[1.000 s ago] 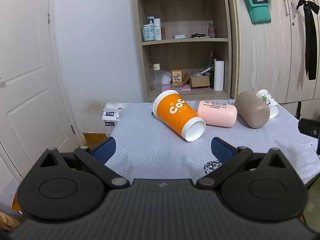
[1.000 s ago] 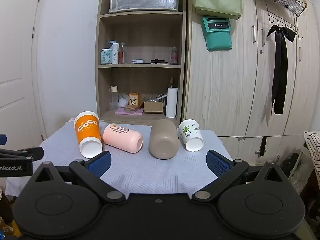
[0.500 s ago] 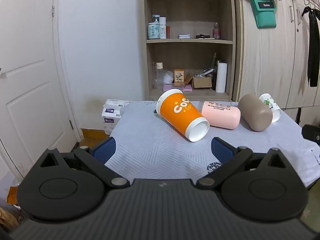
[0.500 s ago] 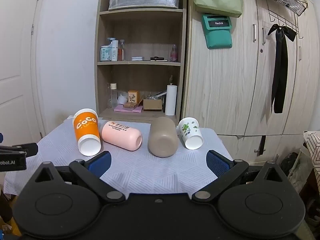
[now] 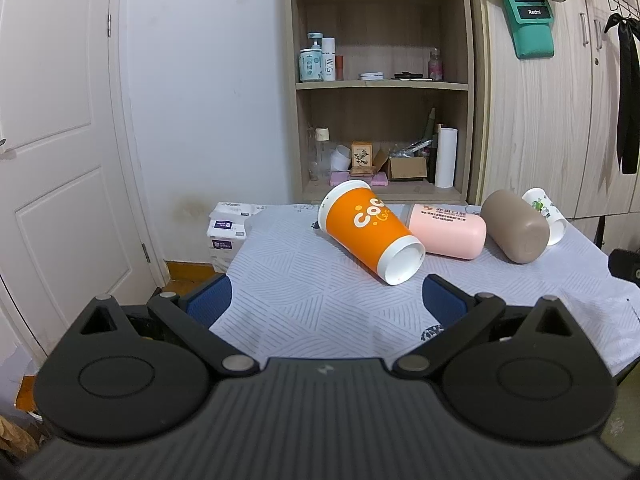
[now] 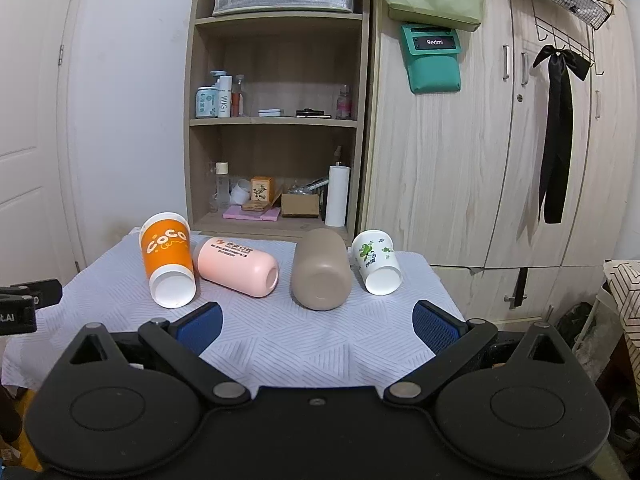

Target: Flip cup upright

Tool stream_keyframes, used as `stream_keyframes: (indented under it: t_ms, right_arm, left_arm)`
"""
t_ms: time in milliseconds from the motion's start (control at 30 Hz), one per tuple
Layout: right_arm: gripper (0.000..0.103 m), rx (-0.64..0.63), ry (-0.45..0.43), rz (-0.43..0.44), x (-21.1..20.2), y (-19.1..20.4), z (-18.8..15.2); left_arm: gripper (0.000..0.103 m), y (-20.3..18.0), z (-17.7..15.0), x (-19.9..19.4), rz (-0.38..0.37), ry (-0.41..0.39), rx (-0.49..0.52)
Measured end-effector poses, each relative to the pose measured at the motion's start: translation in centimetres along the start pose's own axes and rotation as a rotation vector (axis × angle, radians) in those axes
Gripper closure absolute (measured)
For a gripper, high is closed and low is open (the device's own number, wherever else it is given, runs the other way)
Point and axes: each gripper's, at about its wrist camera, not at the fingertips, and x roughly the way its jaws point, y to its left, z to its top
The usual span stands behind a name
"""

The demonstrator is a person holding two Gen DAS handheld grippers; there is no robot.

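Several cups lie on their sides in a row on a table with a pale patterned cloth (image 6: 280, 344). From left: an orange cup (image 6: 168, 260) (image 5: 368, 232), a pink cup (image 6: 236, 266) (image 5: 448, 230), a brown cup (image 6: 320, 268) (image 5: 514, 226) and a white cup with green print (image 6: 376, 262) (image 5: 546, 214). My left gripper (image 5: 326, 304) is open and empty, short of the orange cup. My right gripper (image 6: 316, 326) is open and empty, near the table's front edge, short of the pink and brown cups.
An open shelf unit (image 6: 276, 128) with bottles and boxes stands behind the table. Wooden wardrobe doors (image 6: 480, 160) are at the right, a white door (image 5: 60, 160) at the left. Tissue packs (image 5: 228, 232) sit beside the table's far left corner. The left gripper's body (image 6: 24, 304) shows at the right view's left edge.
The left view has tilted up and drawn back slightly, so the cups sit lower and smaller. The right gripper has hardly moved. Both grippers stay open.
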Motion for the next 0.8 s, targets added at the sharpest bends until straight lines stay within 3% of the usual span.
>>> stream_keyframes:
  t_ms: [800]
  right_arm:
    - [0.000, 0.000, 0.004, 0.000, -0.09, -0.16, -0.11]
  left_arm:
    - [0.000, -0.39, -0.35, 0.21, 0.002, 0.007, 0.005]
